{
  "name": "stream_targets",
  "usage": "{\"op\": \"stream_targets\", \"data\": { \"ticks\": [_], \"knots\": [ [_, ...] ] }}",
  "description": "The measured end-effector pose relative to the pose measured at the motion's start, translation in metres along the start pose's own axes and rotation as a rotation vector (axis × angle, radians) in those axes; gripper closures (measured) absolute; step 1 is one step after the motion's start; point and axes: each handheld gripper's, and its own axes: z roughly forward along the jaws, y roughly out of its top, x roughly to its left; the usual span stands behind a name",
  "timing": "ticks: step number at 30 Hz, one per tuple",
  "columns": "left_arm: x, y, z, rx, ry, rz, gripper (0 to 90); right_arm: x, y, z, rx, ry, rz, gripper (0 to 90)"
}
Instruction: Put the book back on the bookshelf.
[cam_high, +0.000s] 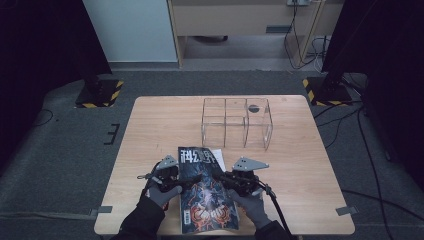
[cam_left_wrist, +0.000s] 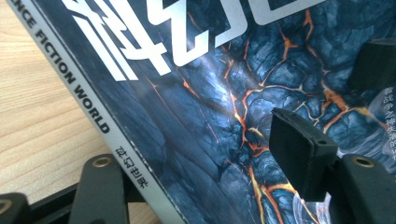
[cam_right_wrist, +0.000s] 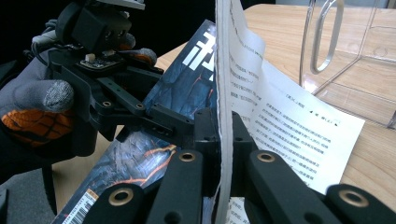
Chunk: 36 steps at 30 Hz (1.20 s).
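Note:
A magazine (cam_high: 207, 197) with a dark blue, orange-veined cover lies at the table's near edge. My right gripper (cam_high: 220, 177) comes in from the right and is shut on the magazine's open edge (cam_right_wrist: 223, 93), which stands upright between its jaws (cam_right_wrist: 219, 135). A white printed page (cam_right_wrist: 299, 126) fans out behind it. My left gripper (cam_high: 192, 181) reaches in from the spine side. Its jaws (cam_left_wrist: 201, 172) straddle the spine (cam_left_wrist: 88, 112), one pad (cam_left_wrist: 299, 158) hovering over the cover, the other jaw beneath. One of its fingers (cam_right_wrist: 130, 105) stretches across the cover toward my right gripper.
A clear plastic organiser (cam_high: 237, 122) with several compartments stands at the table's far middle; its wall (cam_right_wrist: 345, 56) is close behind the fanned page. Bare wood (cam_high: 160, 125) lies left of it. Black stands with striped bases (cam_high: 100, 92) flank the table on the floor.

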Motion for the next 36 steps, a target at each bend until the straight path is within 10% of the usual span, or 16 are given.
{"op": "stream_targets", "data": {
  "ticks": [20,36],
  "knots": [
    [-0.006,0.007,-0.013,-0.026,0.048,-0.021,61.7,-0.002,0.001,0.000,-0.003,-0.019,0.018,86.4],
    [-0.040,0.028,-0.034,-0.112,0.129,0.108,73.6,-0.010,0.013,-0.009,-0.004,-0.083,0.016,83.5]
  ]
}}
